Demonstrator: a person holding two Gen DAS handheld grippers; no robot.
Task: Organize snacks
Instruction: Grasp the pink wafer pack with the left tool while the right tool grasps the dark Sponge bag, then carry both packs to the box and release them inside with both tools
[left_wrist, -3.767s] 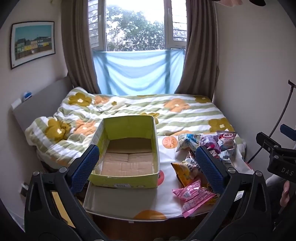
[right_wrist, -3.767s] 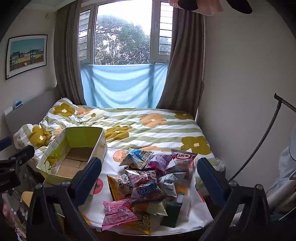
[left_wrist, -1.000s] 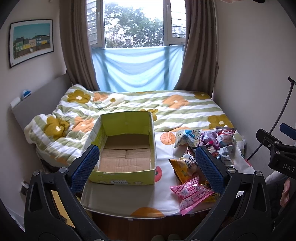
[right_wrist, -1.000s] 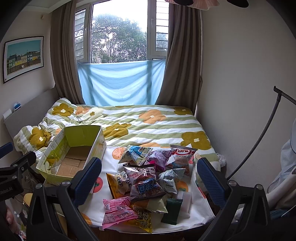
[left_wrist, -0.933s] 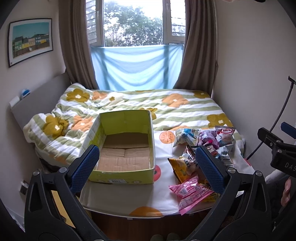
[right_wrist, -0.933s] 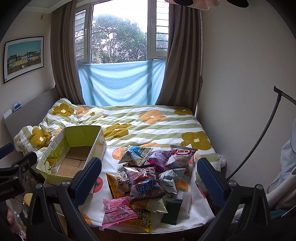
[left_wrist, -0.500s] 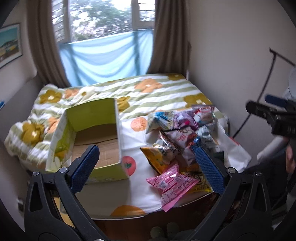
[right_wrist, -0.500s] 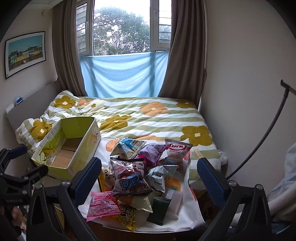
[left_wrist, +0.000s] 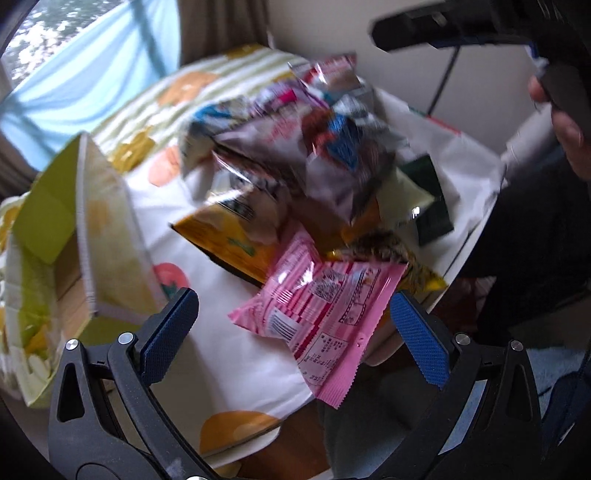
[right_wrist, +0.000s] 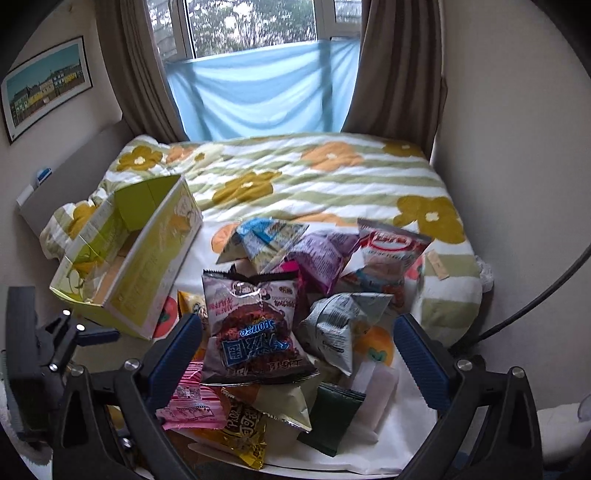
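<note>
At the left edge of the white board on the bed, the yellow-green box stands open, showing only its bare cardboard floor. Right of it the snack bags lie heaped, a pink packet at the near edge. The left gripper hangs wide open just over that packet, holding nothing; the right gripper is equally spread and empty above the pile.

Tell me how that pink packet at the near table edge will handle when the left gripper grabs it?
The pink packet looks like thin glossy film, so probably light, floppy and a bit slippery. One corner overhangs the table, so a push may tip it off. The left gripper is open around it.
</note>
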